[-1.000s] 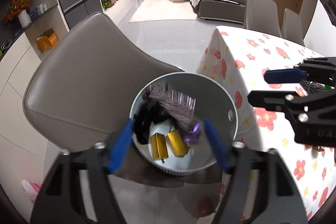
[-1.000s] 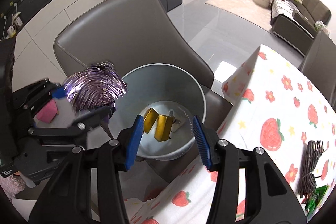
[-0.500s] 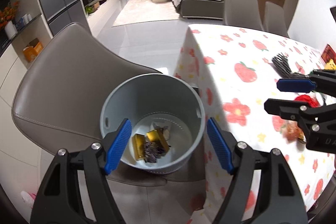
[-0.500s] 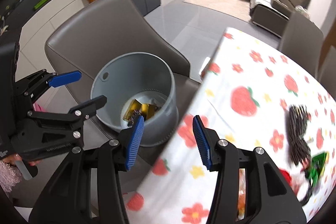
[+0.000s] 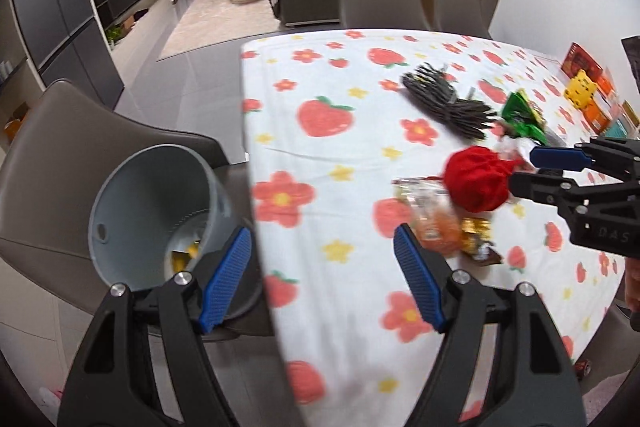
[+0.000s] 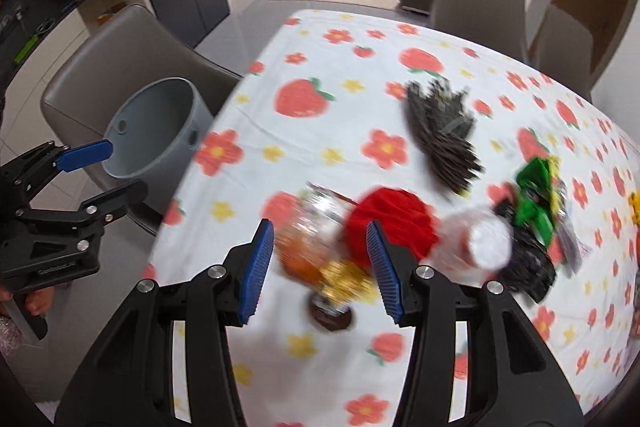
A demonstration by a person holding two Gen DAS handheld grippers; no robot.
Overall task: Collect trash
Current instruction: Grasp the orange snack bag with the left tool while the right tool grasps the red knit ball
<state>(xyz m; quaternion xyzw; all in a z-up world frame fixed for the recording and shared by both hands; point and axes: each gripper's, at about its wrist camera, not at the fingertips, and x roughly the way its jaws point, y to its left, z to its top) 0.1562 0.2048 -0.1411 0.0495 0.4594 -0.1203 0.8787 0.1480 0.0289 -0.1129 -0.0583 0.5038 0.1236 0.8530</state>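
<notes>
Now we have swung both tools away from the grey bin [image 5: 156,215] and back over the table [image 5: 344,131] — a second ago both cameras looked straight down into the bin, where a purple foil piece was dropping beside the gold wrappers. Half a second back that piece lay at the bottom, so that item counts as collected; only a glimpse of yellow shows inside now.

Our left gripper [image 5: 322,277] is spread wide with nothing between its pads, just as it was half a second ago, and hangs over the table edge with the bin on the chair [image 5: 80,147] close to its left. Our right gripper [image 6: 320,267] is also parted and empty, poised above the remaining litter: an orange snack bag [image 6: 304,247], a gold wrapper [image 6: 344,281], and a red crumpled ball [image 6: 388,227] just beside them. Farther off lie a black fringed bundle [image 6: 440,139] and a green packet [image 6: 536,199].

We judge the next step is a pick from that cluster — the frames are blurred with motion, so exact contact cannot be read.
</notes>
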